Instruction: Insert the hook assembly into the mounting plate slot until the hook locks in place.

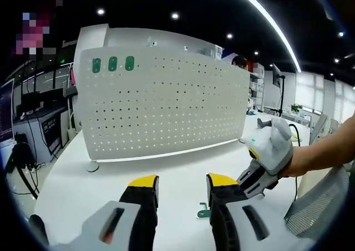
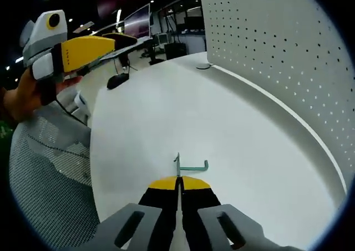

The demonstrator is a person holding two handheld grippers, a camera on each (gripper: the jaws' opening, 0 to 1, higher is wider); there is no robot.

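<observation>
The white perforated mounting plate (image 1: 166, 107) stands upright on a white table (image 1: 111, 190), with three green pieces (image 1: 112, 64) at its top left corner. My left gripper (image 1: 183, 184) hangs open in front of it, nothing between its yellow tips. A small green hook (image 1: 204, 211) lies low by the table just beside the left gripper's right jaw. In the right gripper view the hook (image 2: 191, 165) sits right at my right gripper (image 2: 178, 183), whose jaws are shut on its near end. The plate (image 2: 277, 57) runs along the right. The left gripper (image 2: 83, 51) shows at upper left.
A grey mesh chair back (image 2: 50, 168) stands off the table's curved edge (image 2: 94, 151), also seen in the left gripper view (image 1: 321, 206). The plate rests on a round foot (image 1: 92, 166). Desks with monitors (image 2: 138, 21) lie beyond. A hand (image 1: 310, 157) holds the right gripper (image 1: 269, 151).
</observation>
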